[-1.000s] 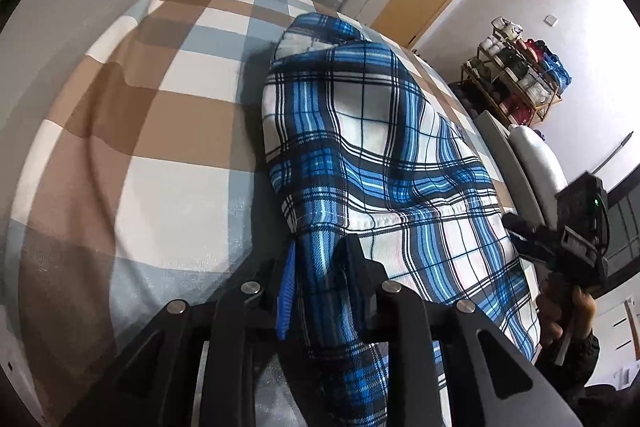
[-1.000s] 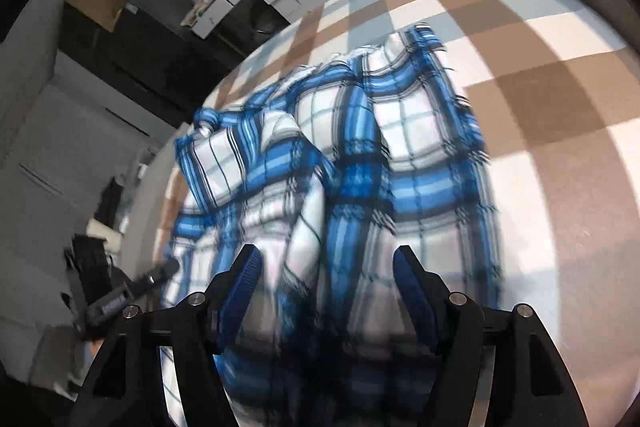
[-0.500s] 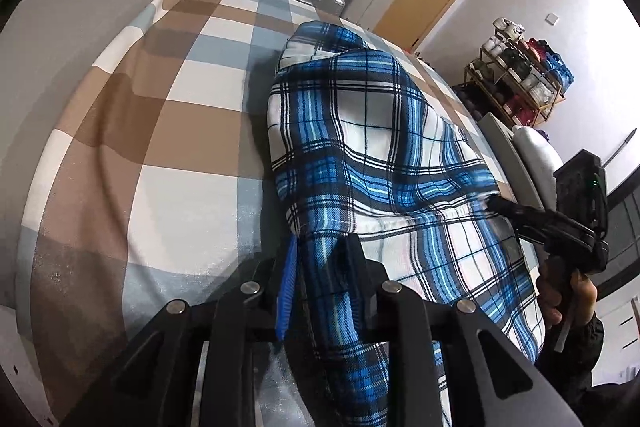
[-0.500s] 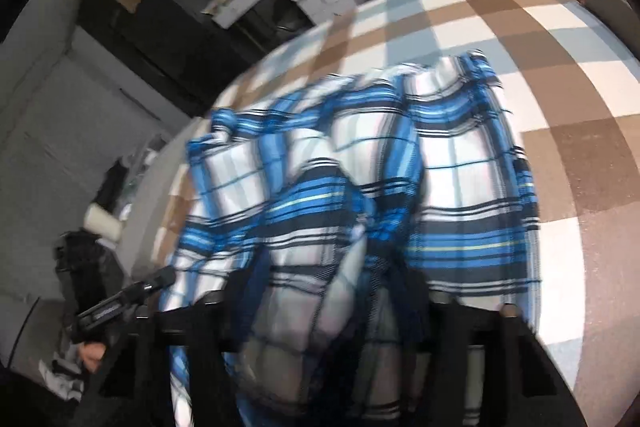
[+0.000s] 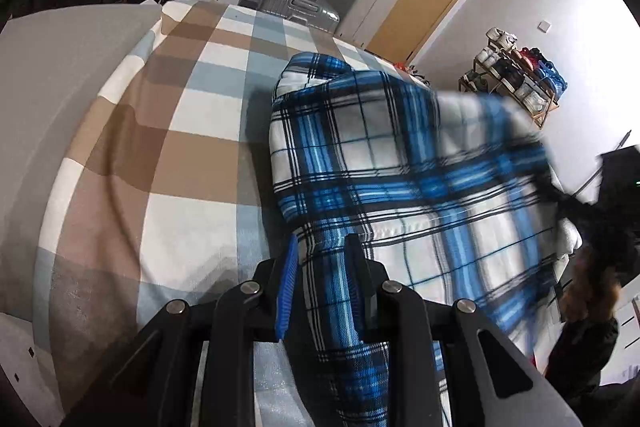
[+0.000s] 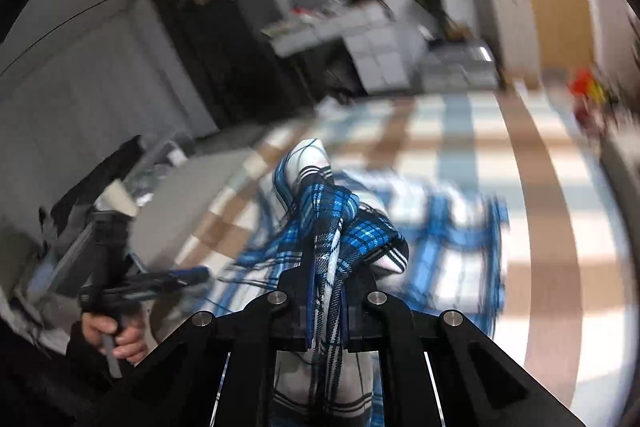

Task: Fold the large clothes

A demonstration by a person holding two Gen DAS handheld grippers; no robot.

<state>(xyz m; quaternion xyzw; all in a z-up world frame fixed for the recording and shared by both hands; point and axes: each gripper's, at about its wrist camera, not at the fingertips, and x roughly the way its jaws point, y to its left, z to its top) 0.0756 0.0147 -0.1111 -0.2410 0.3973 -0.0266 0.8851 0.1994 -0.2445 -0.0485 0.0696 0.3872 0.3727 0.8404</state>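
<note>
On my left, nothing much has changed: my left gripper (image 5: 322,283) sits where it did a second ago, its fingers clamped on the near left edge of the blue plaid garment (image 5: 360,163), a fold of cloth pinched between the blue pad and the black one. The garment itself lies down the middle of the bed (image 5: 160,131), on the brown, white and pale blue checked cover, its far end still resting flat on the cover. Moving right, everything is different. My right gripper (image 6: 326,311) stood wide open over the cloth a second ago; its jaws have just been closing, and now they grip a bunched ridge of plaid between them. In the left wrist view the right side of the garment is blurred and raised off the cover, where before it lay flat, so I judge the lift has begun. For the task, that means both near corners are now secured and I can carry the near edge over toward the far end to make the fold. By my count: one garment, one bed, two grippers, both holding cloth, and two hands on the handles, of which only the left hand (image 6: 114,337) shows clearly.
</note>
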